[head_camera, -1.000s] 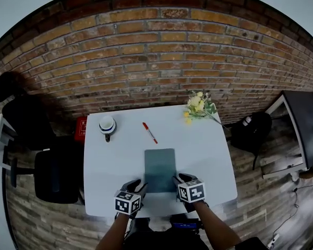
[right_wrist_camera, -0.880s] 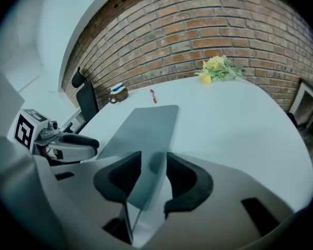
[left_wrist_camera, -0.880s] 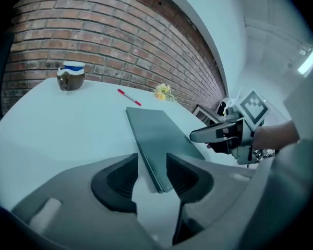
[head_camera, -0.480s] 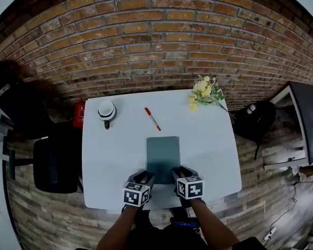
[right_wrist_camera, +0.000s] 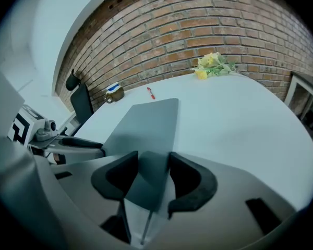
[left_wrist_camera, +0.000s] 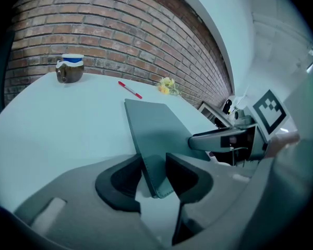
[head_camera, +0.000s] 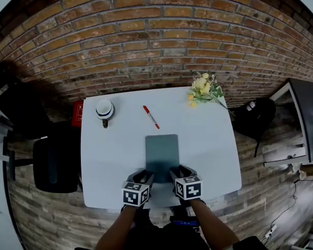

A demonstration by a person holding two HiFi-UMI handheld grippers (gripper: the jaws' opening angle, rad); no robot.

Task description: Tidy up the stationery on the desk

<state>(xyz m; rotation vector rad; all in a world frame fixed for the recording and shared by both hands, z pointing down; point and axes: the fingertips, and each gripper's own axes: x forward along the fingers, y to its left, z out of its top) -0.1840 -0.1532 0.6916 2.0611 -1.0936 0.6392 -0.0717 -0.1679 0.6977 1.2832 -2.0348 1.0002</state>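
Observation:
A grey-green notebook (head_camera: 161, 150) lies flat in the middle of the white desk (head_camera: 109, 160). My left gripper (head_camera: 145, 177) is at its near left corner and my right gripper (head_camera: 176, 174) at its near right corner. In the left gripper view that corner of the notebook (left_wrist_camera: 156, 134) sits between the jaws of the left gripper (left_wrist_camera: 154, 173), which have just been opening slightly. The right gripper (right_wrist_camera: 153, 176) has the other corner of the notebook (right_wrist_camera: 146, 126) between its jaws, which have just been opening and stand apart from it. A red pen (head_camera: 150, 117) lies beyond the notebook.
A brown cup with a white and blue lid (head_camera: 105, 110) stands at the desk's far left. Yellow flowers (head_camera: 203, 90) lie at the far right corner. A black chair (head_camera: 52, 163) is left of the desk and a black bag (head_camera: 255, 120) is on the floor to the right.
Both grippers have drawn a little closer together at the notebook's near edge. The notebook, pen and cup lie where they were.

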